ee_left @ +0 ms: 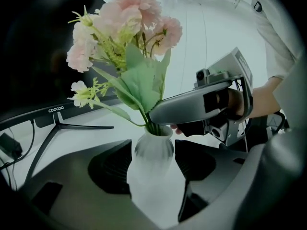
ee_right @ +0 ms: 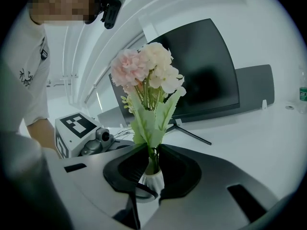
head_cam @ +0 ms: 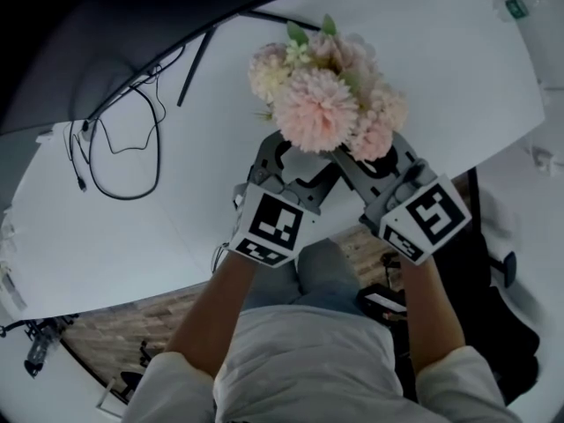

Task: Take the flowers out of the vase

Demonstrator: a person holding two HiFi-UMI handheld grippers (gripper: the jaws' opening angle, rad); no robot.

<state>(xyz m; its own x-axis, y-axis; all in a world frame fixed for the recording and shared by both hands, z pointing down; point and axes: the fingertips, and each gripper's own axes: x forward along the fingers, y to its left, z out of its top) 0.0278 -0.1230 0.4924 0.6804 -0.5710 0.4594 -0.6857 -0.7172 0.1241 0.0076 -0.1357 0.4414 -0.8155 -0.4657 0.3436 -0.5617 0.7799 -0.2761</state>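
Observation:
A bunch of pink and cream flowers (head_cam: 322,95) stands in a small white ribbed vase (ee_left: 153,150) on the white table; in the head view the blooms hide the vase. My left gripper (ee_left: 156,166) is open, with the vase body between its wide jaws and the pads close beside it. My right gripper (ee_right: 152,158) is shut on the green stems (ee_right: 152,152) just above the vase neck (ee_right: 152,178). In the left gripper view its finger (ee_left: 187,104) reaches the stems from the right. Both grippers (head_cam: 295,161) (head_cam: 357,161) sit under the bouquet.
A dark monitor (ee_right: 206,66) on a thin stand (ee_left: 57,126) is behind the vase. Loose black cables (head_cam: 123,166) lie on the table (head_cam: 441,69) to the left. A bottle (ee_right: 302,92) stands at the far right edge.

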